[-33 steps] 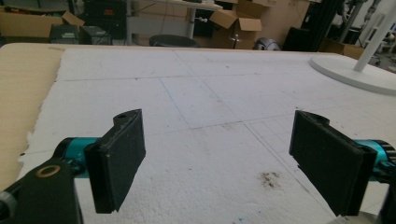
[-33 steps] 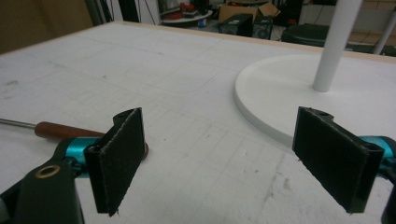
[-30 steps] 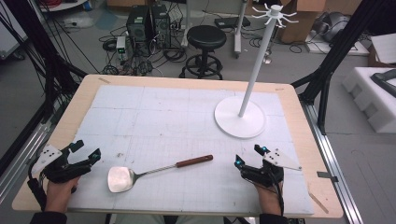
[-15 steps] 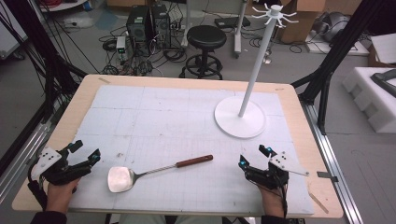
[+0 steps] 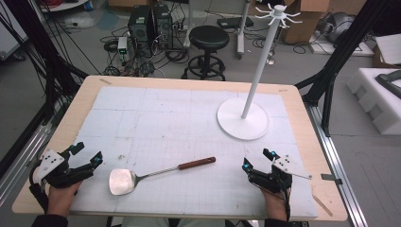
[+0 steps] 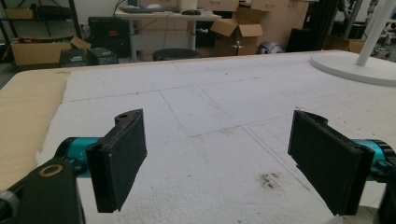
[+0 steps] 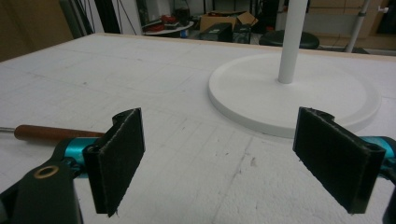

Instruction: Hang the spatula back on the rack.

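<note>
high view looks down on a wooden table (image 5: pixel 80 106) covered by a white gridded mat (image 5: pixel 179 127), with bare wood left as a border along all four sides. behind the far edge the floor holds tangled cables, computer towers (image 5: pixel 151 21) and a black stool (image 5: pixel 208 40); black frame struts stand at both sides.

left gripper (image 5: pixel 87 156) sits at the near left corner, held in a hand (image 5: pixel 61 196), its jaws spread wide with nothing between them; left gripper view shows bare mat and a small brown stain (image 6: pixel 267 179) ahead of them. just right of it lies a spatula (image 5: pixel 158 172), metal blade toward the left gripper, brown handle pointing right and slightly away. the mat's middle and far left are open.

right gripper (image 5: pixel 257 158) rests near the front edge, right of the spatula handle and apart from it, jaws likewise released and empty. beyond it, toward the far right, stands a white pole stand (image 5: pixel 243 118) on a round base, hooks at the top. right gripper view shows that base (image 7: pixel 289 93) ahead and the handle (image 7: pixel 51 133) at left.
</note>
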`<act>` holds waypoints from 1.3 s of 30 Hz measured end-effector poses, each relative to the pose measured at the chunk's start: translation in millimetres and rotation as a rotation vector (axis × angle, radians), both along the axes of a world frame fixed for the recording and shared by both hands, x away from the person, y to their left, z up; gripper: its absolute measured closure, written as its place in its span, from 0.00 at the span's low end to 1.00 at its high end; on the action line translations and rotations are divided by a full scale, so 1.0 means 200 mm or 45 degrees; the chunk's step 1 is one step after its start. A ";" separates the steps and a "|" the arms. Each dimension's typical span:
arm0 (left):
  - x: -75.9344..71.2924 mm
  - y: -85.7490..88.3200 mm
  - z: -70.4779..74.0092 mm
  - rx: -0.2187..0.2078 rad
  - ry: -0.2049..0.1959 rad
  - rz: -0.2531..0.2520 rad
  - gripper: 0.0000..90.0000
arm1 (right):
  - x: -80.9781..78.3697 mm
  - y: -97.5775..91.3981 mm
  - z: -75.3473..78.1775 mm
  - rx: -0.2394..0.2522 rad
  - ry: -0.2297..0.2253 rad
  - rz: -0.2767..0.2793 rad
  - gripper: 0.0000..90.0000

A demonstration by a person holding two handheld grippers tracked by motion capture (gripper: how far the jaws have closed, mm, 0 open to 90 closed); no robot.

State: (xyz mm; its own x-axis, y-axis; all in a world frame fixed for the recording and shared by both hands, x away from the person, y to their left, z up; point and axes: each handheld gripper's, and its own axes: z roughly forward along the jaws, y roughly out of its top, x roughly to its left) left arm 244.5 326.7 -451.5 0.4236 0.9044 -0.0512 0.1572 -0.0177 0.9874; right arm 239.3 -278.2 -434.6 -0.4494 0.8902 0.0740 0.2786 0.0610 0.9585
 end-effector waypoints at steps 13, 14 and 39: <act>0.01 0.04 0.01 -0.101 0.048 -0.003 0.21 | -0.01 0.01 0.00 -0.019 0.004 0.004 0.17; 0.01 0.04 0.01 -0.095 0.067 -0.027 0.21 | -0.01 0.01 0.00 -0.015 0.007 0.002 0.17; 0.22 -0.68 0.43 0.288 0.279 -0.850 0.31 | -0.02 -0.01 0.00 -0.001 0.010 -0.007 0.17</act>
State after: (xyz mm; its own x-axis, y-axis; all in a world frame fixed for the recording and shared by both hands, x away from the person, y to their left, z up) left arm 288.5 191.4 -365.0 0.8890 0.4561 -0.0410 0.2353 -0.3780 0.8954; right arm 234.5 -280.9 -434.4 -0.4442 0.8926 0.0770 0.2867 0.0602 0.9561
